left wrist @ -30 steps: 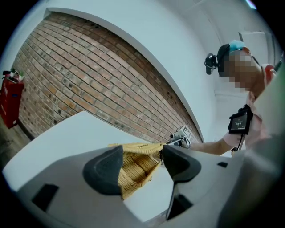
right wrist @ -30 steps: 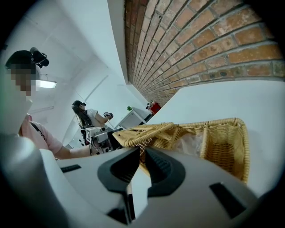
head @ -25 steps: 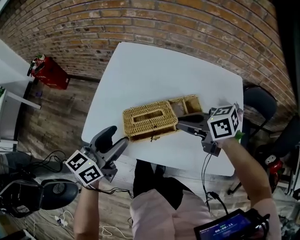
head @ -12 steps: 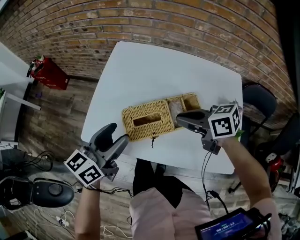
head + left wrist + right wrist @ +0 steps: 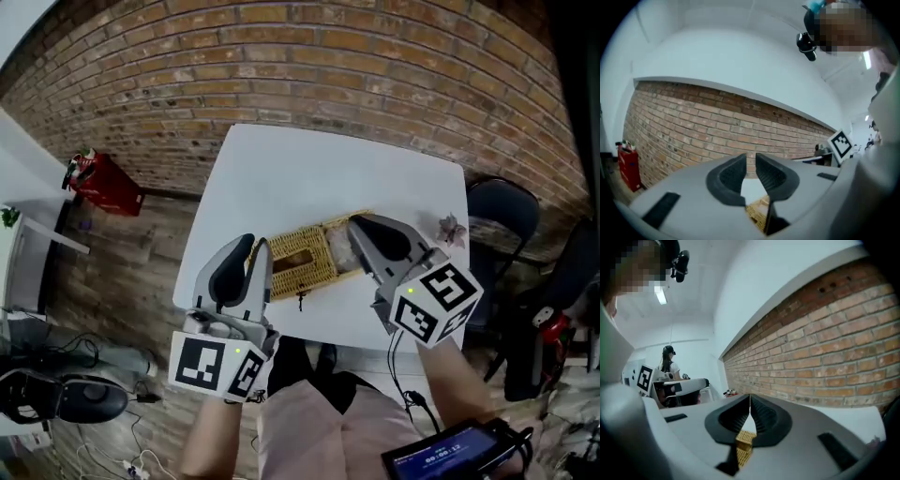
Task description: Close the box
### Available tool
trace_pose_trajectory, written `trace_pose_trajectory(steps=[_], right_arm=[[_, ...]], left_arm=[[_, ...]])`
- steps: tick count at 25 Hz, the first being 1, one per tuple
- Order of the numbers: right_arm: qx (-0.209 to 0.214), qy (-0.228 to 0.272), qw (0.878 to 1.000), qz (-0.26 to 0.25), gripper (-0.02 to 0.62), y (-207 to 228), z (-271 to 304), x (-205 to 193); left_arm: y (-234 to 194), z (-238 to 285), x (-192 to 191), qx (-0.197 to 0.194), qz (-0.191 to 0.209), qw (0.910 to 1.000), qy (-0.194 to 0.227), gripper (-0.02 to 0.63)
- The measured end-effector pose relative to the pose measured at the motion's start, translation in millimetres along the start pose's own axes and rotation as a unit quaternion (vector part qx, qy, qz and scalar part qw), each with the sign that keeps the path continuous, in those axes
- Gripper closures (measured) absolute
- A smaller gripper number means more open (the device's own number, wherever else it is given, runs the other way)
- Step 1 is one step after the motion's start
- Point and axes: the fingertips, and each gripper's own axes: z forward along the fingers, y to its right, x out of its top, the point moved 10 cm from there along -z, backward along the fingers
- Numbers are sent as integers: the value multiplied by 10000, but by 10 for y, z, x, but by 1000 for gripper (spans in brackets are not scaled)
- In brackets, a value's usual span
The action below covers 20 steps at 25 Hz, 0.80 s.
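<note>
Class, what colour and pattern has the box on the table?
Golden-tan woven wicker box, seen best in the head view.

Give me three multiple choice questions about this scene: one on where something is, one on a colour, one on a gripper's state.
1. Where is the wicker box? A on the floor; B on the table; C on the chair.
2. What colour is the table top? A black; B white; C green.
3. How do the right gripper's jaws stand? A wide apart; B clamped on the wicker box; C shut and empty.

Answers: 1 B, the box rests on the table top. 2 B, the top is plain white. 3 C, the jaws have just been closing and their tips meet with nothing between them.
</note>
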Motion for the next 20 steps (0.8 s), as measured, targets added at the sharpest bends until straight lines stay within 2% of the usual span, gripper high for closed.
trace_pose_trajectory(steps=[2,7,11,20], right_arm=[[-205,241,9990,-317,594,-153,-65,138],[-791,785,9888,-989,594,-325,-243,437],[-1062,953,9833,-1126,595,-321,-292,486],[-1260,962,9797,-1224,597,-255,-281,459]], left_arm=[[148,55,135,240,220,9994,151,570],[309,162,379,558,385,9968,435,586],[335,204,480,658,449,9950,595,588],[386,261,547,683,595,9938,651,594]])
